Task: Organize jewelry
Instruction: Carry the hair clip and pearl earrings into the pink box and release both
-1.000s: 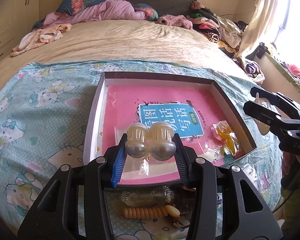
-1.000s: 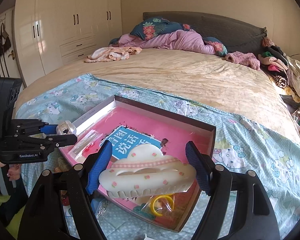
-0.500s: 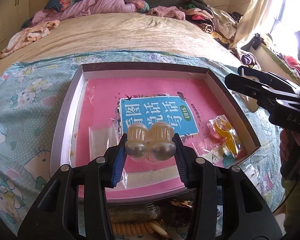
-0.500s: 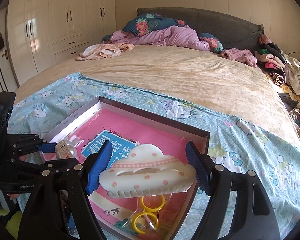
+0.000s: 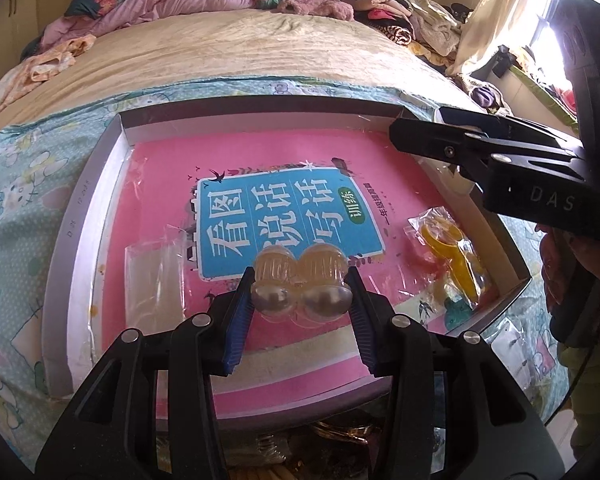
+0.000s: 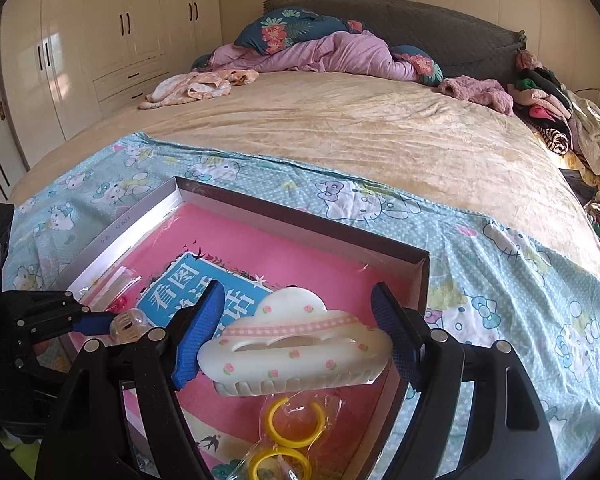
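My left gripper (image 5: pixel 300 294) is shut on a clear hair clip with two pearl domes (image 5: pixel 300 286), held just above the near part of the grey box (image 5: pixel 80 216) with a pink book lining it. My right gripper (image 6: pixel 298 340) is shut on a white cloud-shaped hair claw (image 6: pixel 296 344), over the box's right side (image 6: pixel 416 276). The right gripper shows at the right of the left wrist view (image 5: pixel 480 152). The left gripper shows at the left of the right wrist view (image 6: pixel 100 322). A bag of yellow rings (image 5: pixel 452 256) lies in the box, also in the right wrist view (image 6: pixel 296 420).
An empty clear bag (image 5: pixel 156 272) lies at the box's left. The box sits on a Hello Kitty cloth (image 6: pixel 520 280) on a beige bed (image 6: pixel 340 120). More hair pieces lie in front of the box (image 5: pixel 340 436). Clothes pile at the far right (image 5: pixel 400 12).
Both grippers have moved forward and lower over the box, each still holding its clip. The box fills more of both views.
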Motion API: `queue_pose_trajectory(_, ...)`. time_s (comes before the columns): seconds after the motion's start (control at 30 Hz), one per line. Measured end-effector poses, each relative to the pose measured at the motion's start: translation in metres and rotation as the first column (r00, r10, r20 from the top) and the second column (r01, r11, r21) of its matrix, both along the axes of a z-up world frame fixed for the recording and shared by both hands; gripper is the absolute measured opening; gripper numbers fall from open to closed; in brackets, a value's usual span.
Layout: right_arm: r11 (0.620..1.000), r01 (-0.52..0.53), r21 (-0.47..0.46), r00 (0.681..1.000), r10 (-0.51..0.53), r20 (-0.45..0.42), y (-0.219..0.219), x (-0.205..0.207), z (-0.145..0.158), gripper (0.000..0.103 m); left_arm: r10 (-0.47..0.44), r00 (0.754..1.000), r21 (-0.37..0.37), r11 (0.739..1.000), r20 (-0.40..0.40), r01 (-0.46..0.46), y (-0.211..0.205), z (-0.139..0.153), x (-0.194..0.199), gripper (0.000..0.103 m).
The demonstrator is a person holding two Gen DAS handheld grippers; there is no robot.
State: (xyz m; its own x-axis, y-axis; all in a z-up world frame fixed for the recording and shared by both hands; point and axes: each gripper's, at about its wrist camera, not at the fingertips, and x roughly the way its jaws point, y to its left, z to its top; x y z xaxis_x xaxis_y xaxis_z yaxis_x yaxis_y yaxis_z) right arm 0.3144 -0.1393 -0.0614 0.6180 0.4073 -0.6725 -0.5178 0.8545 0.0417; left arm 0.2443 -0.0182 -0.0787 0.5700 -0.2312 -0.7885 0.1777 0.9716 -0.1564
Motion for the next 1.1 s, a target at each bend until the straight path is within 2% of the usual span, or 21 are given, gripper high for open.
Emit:
queue_pose_trajectory(0.33, 1.0, 0.008, -0.003, 0.999, -0.008, -0.049, 0.003, 0.01, -0.019, 0.074, 0.002, 1.0, -0.01, 1.0, 0.0, -0.002, 0.001, -0.005, -0.003, 0.036)
queue_pose_trajectory(0.77, 1.0, 0.031, -0.004, 0.995, -0.031, -0.093, 0.0, 0.014, -0.026, 0.075, 0.016, 1.0, -0.025, 1.0, 0.009, -0.016, 0.004, -0.002, -0.002, 0.038)
queue_pose_trajectory(0.97, 0.997, 0.057, 0.055, 0.996, -0.053, -0.071, -0.012, 0.003, -0.013, 0.087, 0.019, 1.0, -0.02, 1.0, 0.017, -0.018, 0.004, 0.001, -0.003, 0.042)
queue_pose_trajectory(1.1, 0.992, 0.08, 0.095, 0.996, -0.075, -0.051, -0.024, -0.008, -0.002, 0.092, 0.021, 1.0, -0.023, 1.0, 0.021, -0.021, 0.005, 0.003, -0.004, 0.046)
